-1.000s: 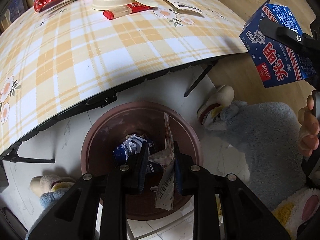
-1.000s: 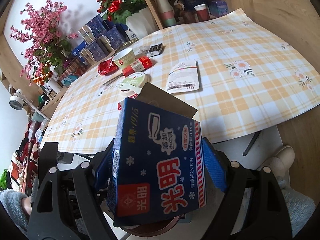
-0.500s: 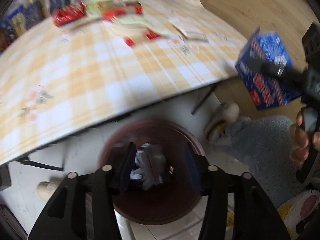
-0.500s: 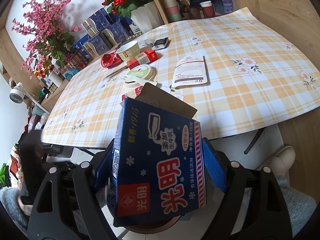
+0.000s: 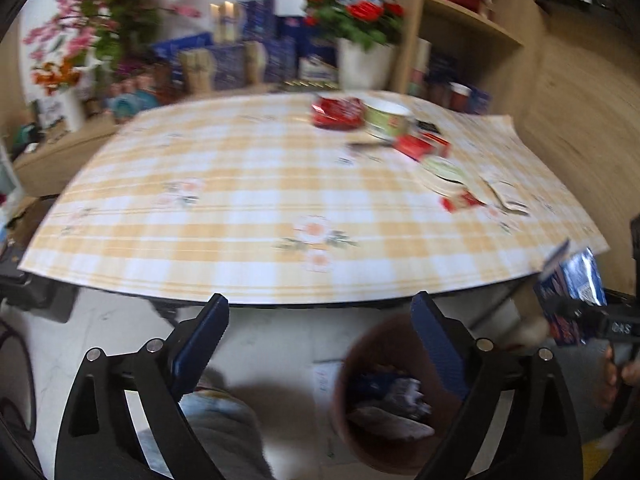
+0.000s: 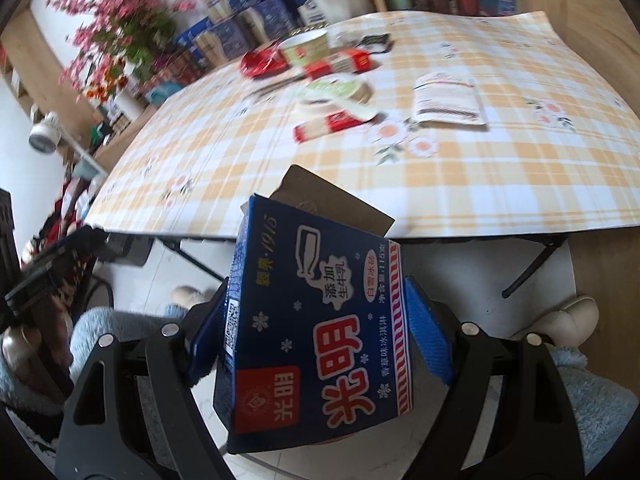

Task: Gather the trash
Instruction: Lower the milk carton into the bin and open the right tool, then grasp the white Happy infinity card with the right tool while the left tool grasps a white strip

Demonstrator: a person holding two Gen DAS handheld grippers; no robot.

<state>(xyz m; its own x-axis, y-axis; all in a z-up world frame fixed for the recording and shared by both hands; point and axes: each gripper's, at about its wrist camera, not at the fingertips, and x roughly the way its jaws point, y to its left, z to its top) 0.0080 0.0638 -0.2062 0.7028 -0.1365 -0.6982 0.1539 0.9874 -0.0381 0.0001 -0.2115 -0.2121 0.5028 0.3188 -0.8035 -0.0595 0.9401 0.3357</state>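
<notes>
Right wrist view puts the yellow-and-white plaid surface (image 6: 248, 152) across the upper half of the frame, with the trash spread over its upper middle. In the lower centre the right tool (image 6: 320, 344) is clamped on a dark blue printed cardboard carton (image 6: 316, 332), pads pressed on both side walls. The carton's long axis runs up the frame and its brown flap stands open at the top.

Left wrist view shows the round reddish-brown bin (image 5: 384, 400) on the pale floor at lower right, below the surface edge, with crumpled scraps already inside. The left tool (image 5: 320, 344) is at lower centre, its jaws opening wide with nothing between them. The carton shows at that frame's right edge, above and to the right of the bin, so the right hand is the one placed to drop it in; I judge that to be the coming move.

Count on the surface:
- one green-banded paper bowl (image 6: 306, 46)
- one round white lid (image 6: 336, 90)
- one flat white printed sachet (image 6: 448, 100)
- one crumpled red wrapper (image 6: 260, 63)
- two long red packets, (image 6: 340, 63) and (image 6: 326, 125)
</notes>
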